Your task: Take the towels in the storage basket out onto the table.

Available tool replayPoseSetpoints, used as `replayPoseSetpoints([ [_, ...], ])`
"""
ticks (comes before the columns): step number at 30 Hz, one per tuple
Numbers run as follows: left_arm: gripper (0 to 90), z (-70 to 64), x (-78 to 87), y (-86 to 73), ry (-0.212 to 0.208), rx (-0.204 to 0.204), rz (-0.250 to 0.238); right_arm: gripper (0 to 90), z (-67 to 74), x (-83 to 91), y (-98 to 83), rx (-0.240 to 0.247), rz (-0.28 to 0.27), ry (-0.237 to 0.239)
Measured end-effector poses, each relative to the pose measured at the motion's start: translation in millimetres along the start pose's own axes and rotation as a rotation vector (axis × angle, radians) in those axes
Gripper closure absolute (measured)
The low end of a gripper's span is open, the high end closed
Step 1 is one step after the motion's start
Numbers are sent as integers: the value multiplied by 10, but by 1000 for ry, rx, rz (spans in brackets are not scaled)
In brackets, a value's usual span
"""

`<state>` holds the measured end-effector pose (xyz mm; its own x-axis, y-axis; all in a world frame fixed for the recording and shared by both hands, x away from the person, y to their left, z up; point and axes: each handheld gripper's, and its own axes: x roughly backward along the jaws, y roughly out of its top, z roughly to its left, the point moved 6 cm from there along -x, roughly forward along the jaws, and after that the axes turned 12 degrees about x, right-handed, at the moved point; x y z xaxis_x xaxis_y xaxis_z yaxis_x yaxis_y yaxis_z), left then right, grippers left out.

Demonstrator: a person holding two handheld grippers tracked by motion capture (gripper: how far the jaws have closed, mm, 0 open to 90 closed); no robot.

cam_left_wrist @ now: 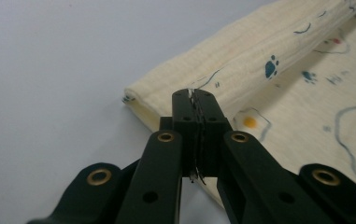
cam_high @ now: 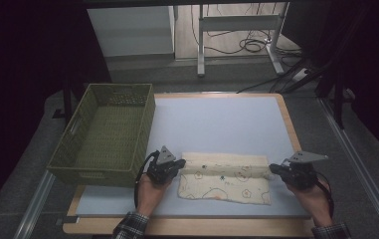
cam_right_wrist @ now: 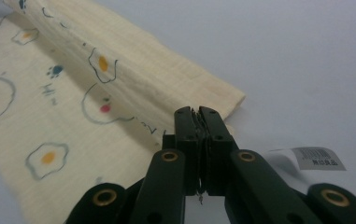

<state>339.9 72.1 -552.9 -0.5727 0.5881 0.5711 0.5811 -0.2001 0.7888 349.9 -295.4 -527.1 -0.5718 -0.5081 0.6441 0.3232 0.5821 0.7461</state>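
Observation:
A cream cloth [cam_high: 227, 180] printed with fried eggs and paw marks lies on the pale blue mat near the front edge. Its far strip is turned over toward me in a soft roll. My left gripper [cam_high: 183, 164] is at the roll's left end and my right gripper [cam_high: 271, 169] at its right end. In the left gripper view the jaws [cam_left_wrist: 193, 93] are shut on the upper layer of the cloth [cam_left_wrist: 264, 56] near its corner. In the right gripper view the jaws [cam_right_wrist: 196, 111] are likewise shut on the turned-over layer of the cloth [cam_right_wrist: 73, 93] beside its corner.
An olive woven basket [cam_high: 93, 175] stands on the left of the table, close to my left hand. The pale blue mat [cam_high: 217, 119] stretches bare behind the cloth. A white care label [cam_right_wrist: 318, 158] pokes out beside the right jaws. Desk legs and cables [cam_high: 246, 45] lie beyond the table.

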Motion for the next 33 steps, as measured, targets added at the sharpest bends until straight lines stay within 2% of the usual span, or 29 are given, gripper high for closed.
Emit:
replayPoseSetpoints([
  [3, 886, -59, 69, -69, -7, -14, -2, 873, 103, 83, -51, 1, -1, 15],
  [9, 885, -115, 147, -201, -21, -15, -3, 872, 291, 161, -145, 19, 2, 42],
  [19, 881, -223, 226, -391, -44, -23, 13, 867, 477, 191, -314, 20, 28, 89],
  [22, 871, -242, 260, -441, -56, -14, 18, 861, 518, 219, -341, 19, 27, 97],
  [23, 853, -242, 260, -441, -56, -14, 18, 855, 535, 229, -347, 17, 26, 104],
  [26, 742, -234, 345, -481, -76, 23, 5, 795, 569, 280, -355, 15, 18, 121],
  [29, 662, -215, 396, -487, -70, 36, 1, 760, 569, 322, -356, 12, 18, 122],
  [30, 629, -188, 436, -474, -52, 42, -11, 731, 550, 370, -352, 10, 16, 113],
  [33, 604, -164, 446, -451, -56, 54, -14, 716, 514, 410, -341, 4, 13, 103],
])
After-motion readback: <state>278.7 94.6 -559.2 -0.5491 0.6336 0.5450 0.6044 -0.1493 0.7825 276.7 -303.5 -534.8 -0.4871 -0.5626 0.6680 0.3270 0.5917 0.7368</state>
